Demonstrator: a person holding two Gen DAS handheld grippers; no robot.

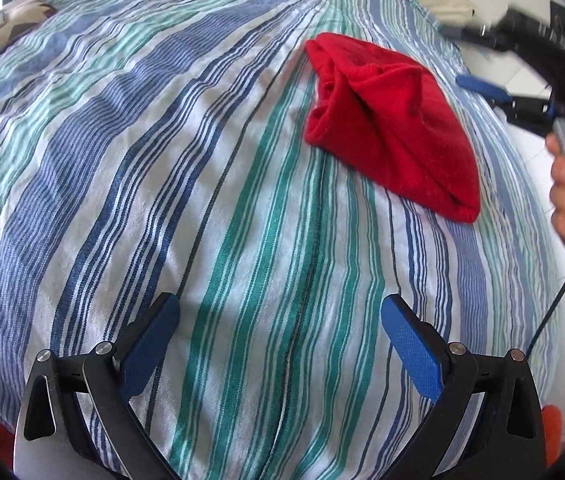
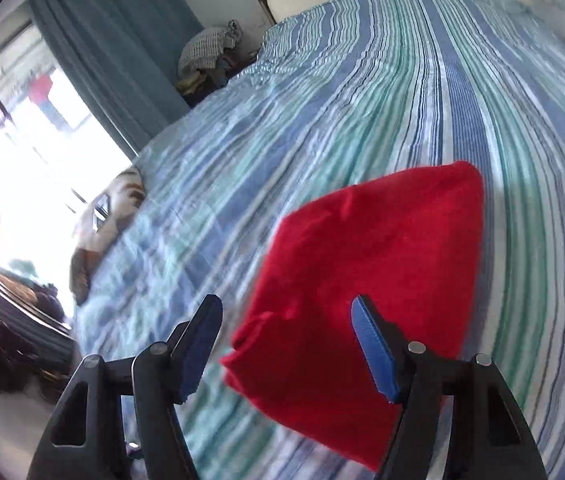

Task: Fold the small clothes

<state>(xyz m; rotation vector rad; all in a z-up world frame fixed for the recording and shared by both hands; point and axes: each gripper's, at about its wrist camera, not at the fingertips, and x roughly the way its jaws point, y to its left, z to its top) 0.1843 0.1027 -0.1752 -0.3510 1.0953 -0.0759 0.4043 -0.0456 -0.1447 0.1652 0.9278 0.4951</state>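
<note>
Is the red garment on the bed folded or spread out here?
Folded. The red garment lies as a compact doubled bundle with layered creases on the striped bedsheet; neither tool touches it.

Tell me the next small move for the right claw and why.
Probably ease the right claw forward and down onto the near edge of the red garment. Its jaws stand open and hold nothing, and the cloth lies bunched and loosely folded on the striped bedsheet just ahead. The left claw is also open, over bare sheet, farther from the garment.
</note>
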